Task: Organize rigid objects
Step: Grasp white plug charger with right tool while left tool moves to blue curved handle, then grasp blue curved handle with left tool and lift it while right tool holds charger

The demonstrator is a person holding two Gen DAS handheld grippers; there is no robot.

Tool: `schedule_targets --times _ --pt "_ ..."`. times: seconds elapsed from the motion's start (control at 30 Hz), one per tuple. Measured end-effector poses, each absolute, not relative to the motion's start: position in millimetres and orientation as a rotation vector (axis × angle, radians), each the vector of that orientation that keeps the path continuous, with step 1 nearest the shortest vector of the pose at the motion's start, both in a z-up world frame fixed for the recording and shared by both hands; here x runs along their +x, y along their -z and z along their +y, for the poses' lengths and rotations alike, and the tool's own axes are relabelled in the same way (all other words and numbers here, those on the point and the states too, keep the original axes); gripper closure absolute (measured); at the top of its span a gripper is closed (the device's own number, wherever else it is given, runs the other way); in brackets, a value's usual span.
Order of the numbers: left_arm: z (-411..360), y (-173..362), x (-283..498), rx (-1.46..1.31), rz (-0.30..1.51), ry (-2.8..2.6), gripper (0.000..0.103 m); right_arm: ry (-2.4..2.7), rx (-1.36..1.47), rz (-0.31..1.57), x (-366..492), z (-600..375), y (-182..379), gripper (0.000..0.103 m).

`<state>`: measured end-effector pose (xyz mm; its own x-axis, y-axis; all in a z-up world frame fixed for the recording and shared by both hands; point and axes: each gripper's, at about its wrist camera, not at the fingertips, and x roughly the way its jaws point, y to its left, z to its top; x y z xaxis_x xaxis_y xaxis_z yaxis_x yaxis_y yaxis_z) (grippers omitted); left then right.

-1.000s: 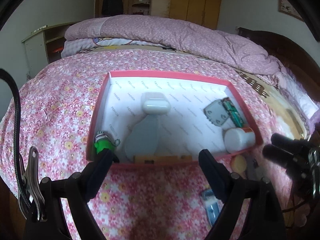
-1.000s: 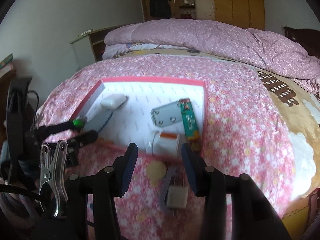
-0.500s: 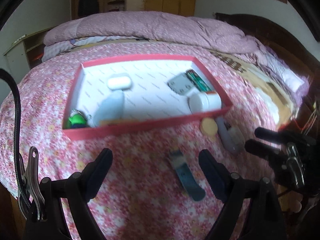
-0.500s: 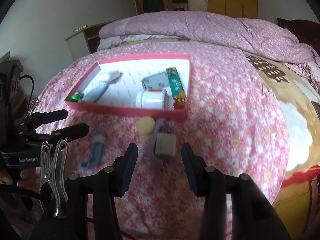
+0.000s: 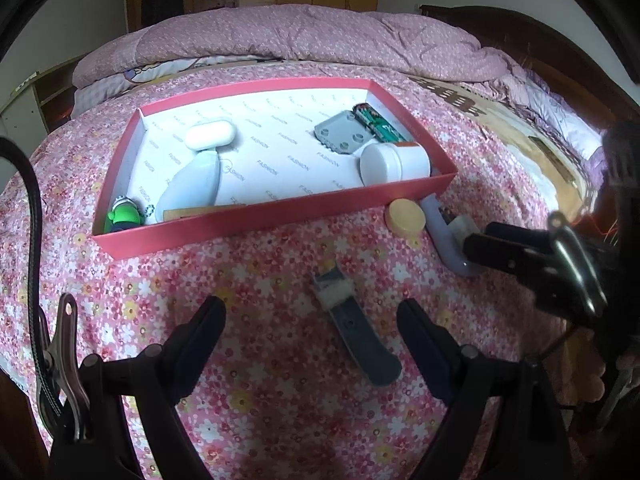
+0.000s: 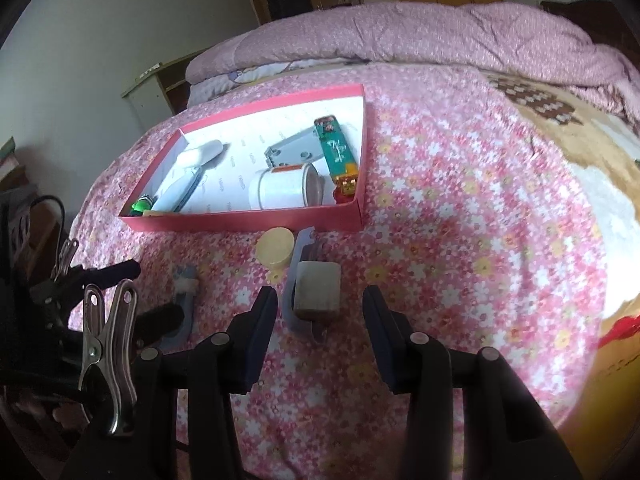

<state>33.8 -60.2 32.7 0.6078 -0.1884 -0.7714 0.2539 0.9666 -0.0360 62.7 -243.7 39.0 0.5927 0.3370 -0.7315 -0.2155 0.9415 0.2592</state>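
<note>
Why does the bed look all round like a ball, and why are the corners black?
Left wrist view: the fisheye lens bends the pink flowered bedspread and the red cardboard box into curves, and black shows outside the round picture; the right gripper looks smeared. Right wrist view: same bulge, with bright washed-out daylight on the bedspread's right side.

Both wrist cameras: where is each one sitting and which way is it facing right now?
Left wrist: low over the floral bedspread, facing the red box; its own open left gripper straddles a blue-grey tool, with the right gripper at the frame's right.
Right wrist: right of the left unit, facing the same box; its open right gripper frames a beige block, left gripper at left.
Shared: box, yellow disc, blue-grey tool.
</note>
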Motion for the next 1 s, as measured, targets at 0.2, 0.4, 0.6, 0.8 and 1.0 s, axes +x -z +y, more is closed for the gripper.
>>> schedule_targets --times 0.2,0.4,0.6,0.8,1.0 --pt "-59 -28 32 0.065 0.899 0.276 0.012 -0.351 0.213 0.912 70 -241 -29 0.073" --pt "-61 -22 28 0.087 0.919 0.295 0.012 -0.385 0.173 0.879 59 -232 -40 0.077" --pt "-59 -15 23 0.156 0.914 0.239 0.012 -0.406 0.132 0.841 45 -226 -52 0.077" --pt "-37 -12 22 0.175 0.903 0.148 0.012 -0.456 0.092 0.857 29 -222 -56 0.077" --pt "-11 -15 27 0.160 0.890 0.055 0.012 -0.491 -0.012 0.909 11 -208 -41 0.077"
